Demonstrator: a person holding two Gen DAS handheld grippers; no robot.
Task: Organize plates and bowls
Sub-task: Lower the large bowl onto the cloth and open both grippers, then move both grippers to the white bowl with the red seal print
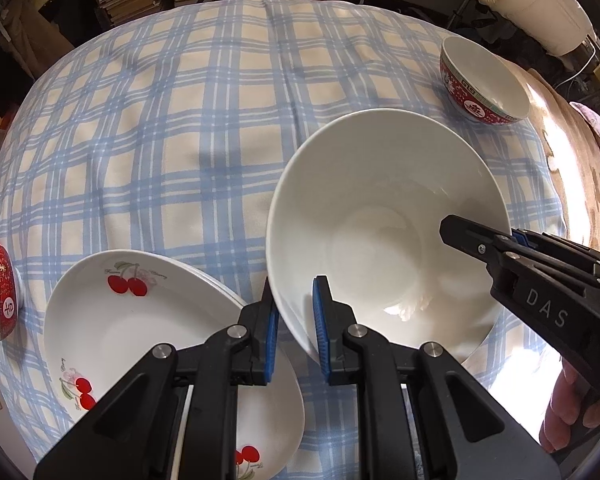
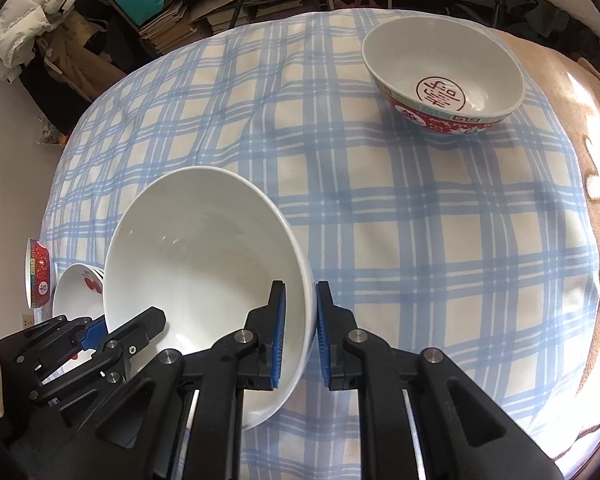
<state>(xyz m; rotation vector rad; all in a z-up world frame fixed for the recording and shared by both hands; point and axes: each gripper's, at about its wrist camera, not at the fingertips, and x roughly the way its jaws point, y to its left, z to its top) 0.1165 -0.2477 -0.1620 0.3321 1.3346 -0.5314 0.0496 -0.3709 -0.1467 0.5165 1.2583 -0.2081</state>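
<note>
Both grippers hold one large plain white bowl (image 1: 380, 220) (image 2: 204, 260) by opposite sides of its rim. My left gripper (image 1: 294, 312) (image 2: 96, 328) is shut on the rim nearest the cherry plates. My right gripper (image 2: 300, 312) (image 1: 512, 238) is shut on the far rim, one finger inside the bowl and one outside. The bowl is over the blue plaid cloth (image 1: 160, 140) (image 2: 420, 240), and I cannot tell whether it touches it. Just left of the bowl lies a stack of white plates with red cherries (image 1: 140, 320) (image 2: 80, 284).
A red patterned bowl (image 1: 484, 84) (image 2: 444, 68) stands upright at the cloth's far right. Another red patterned bowl (image 1: 0, 280) (image 2: 40, 276) sits at the left edge beside the plates. Stacked books and clutter lie beyond the far edge. A hand (image 1: 572, 408) grips the right tool.
</note>
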